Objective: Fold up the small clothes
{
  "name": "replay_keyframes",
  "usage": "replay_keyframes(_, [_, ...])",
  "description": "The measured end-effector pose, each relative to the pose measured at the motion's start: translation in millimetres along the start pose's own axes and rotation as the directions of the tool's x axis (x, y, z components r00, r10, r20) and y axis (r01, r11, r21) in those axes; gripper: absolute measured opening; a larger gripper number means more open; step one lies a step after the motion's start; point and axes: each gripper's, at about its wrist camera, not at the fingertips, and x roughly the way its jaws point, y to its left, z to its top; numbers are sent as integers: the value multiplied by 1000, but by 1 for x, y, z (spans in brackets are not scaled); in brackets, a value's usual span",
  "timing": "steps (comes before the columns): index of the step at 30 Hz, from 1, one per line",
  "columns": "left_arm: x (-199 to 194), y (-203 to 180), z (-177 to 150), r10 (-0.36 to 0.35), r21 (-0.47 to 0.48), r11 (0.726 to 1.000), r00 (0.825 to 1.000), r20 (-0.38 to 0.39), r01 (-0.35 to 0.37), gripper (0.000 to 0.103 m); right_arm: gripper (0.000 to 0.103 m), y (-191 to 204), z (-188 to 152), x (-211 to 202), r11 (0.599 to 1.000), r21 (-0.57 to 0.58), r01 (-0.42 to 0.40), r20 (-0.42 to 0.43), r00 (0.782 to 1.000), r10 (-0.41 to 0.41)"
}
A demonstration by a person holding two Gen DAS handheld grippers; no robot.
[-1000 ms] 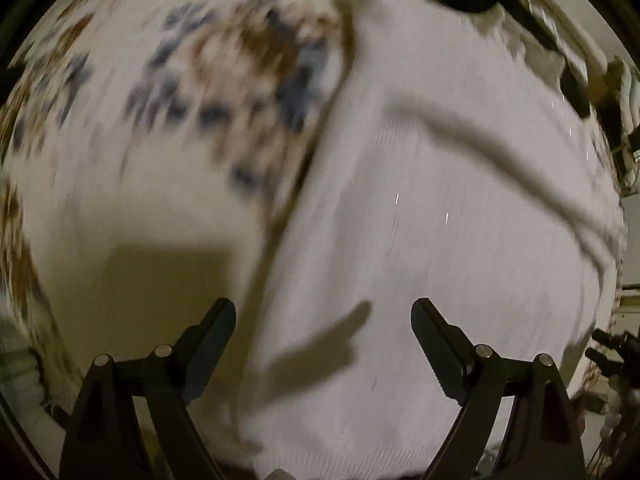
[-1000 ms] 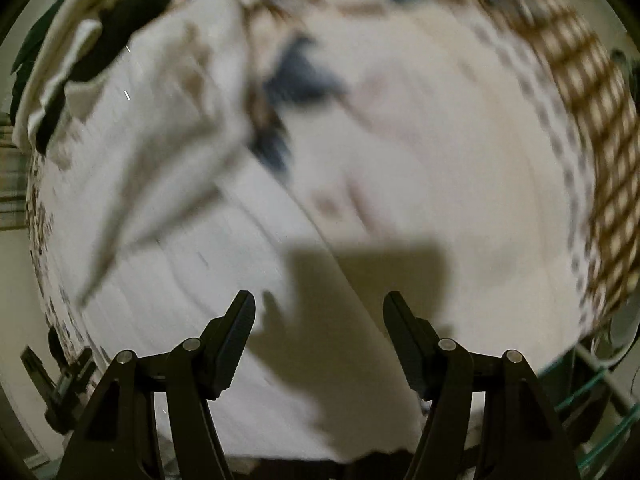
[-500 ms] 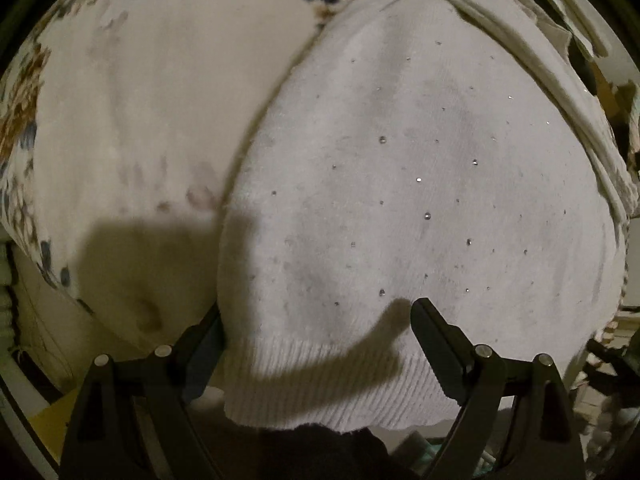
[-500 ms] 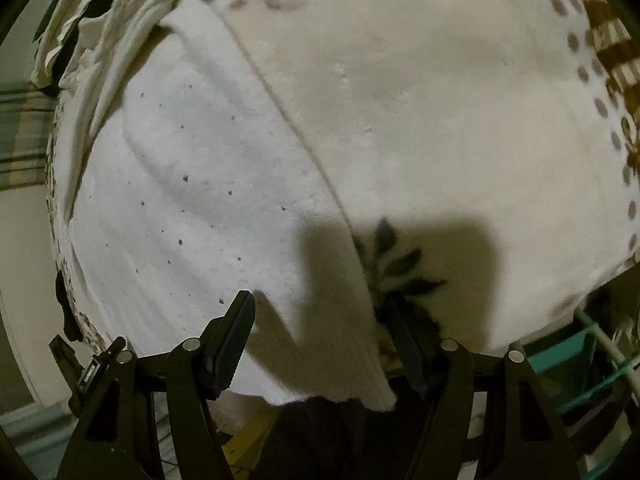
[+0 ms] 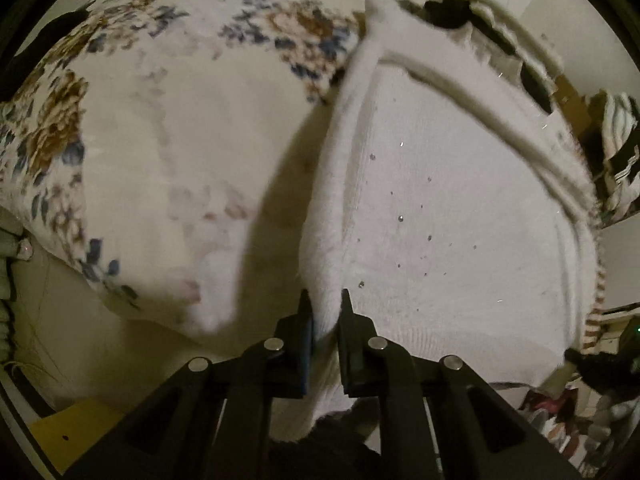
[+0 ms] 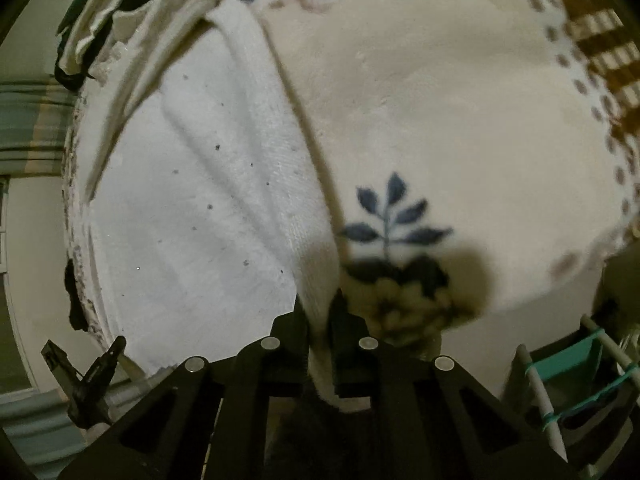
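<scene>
The left tongs (image 5: 325,312) are clenching the left edge of the white knit garment (image 5: 460,208), which is lying spread on a floral bedspread (image 5: 160,120). The right tongs (image 6: 318,316) are clamping its right edge (image 6: 312,240). Gripping both near corners is probably setting up a lift, so the hem can be carried over into a fold.

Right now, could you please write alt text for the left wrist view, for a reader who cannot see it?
The left gripper is shut on the near edge of a white knit garment with tiny shiny studs, lying on a cream floral cloth. More crumpled clothes lie at the far right.
</scene>
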Motion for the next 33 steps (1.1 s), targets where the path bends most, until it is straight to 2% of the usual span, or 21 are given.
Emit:
replay_keyframes(3, [-26, -2, -6, -17, 8, 1000, 1000, 9, 17, 7, 8, -8, -10, -26, 1000, 9, -16, 4, 1000, 16])
replay_keyframes(5, [-34, 6, 1, -32, 4, 999, 999, 1, 32, 7, 8, -21, -14, -44, 1000, 6, -16, 5, 1000, 16])
replay_keyframes(10, [-27, 2, -2, -33, 0, 999, 999, -39, 33, 7, 8, -29, -17, -64, 1000, -15, -7, -25, 1000, 7])
replay_keyframes(14, [-36, -12, 18, -90, -71, 994, 996, -21, 88, 7, 8, -25, -8, -67, 996, 27, -87, -49, 995, 88])
replay_keyframes(17, [-52, -27, 49, -138, -79, 987, 990, 34, 140, 7, 8, -10, 14, -94, 987, 20, -162, 0, 987, 162])
replay_keyframes(19, [-64, -41, 82, -156, -53, 986, 984, 85, 160, 7, 8, 9, 32, -105, 981, 1, -196, 32, 980, 196])
replay_keyframes(22, [-73, -58, 129, -166, -19, 985, 973, 158, 171, 7, 8, 34, 64, -123, 975, -38, -221, 85, 971, 223])
replay_keyframes(24, [-72, -66, 163, -181, -16, 982, 964, 197, 188, 7, 8, 65, 90, -126, 974, -56, -217, 122, 967, 223])
replay_keyframes(30, [-39, -84, 261, -214, -22, 974, 946, 243, 226, 7, 8, 106, 177, -135, 970, -25, -240, 243, 940, 239])
replay_keyframes(33, [-8, -97, 315, -227, -26, 971, 947, 226, 239, 7, 8, 129, 226, -120, 974, 1, -227, 279, 935, 218])
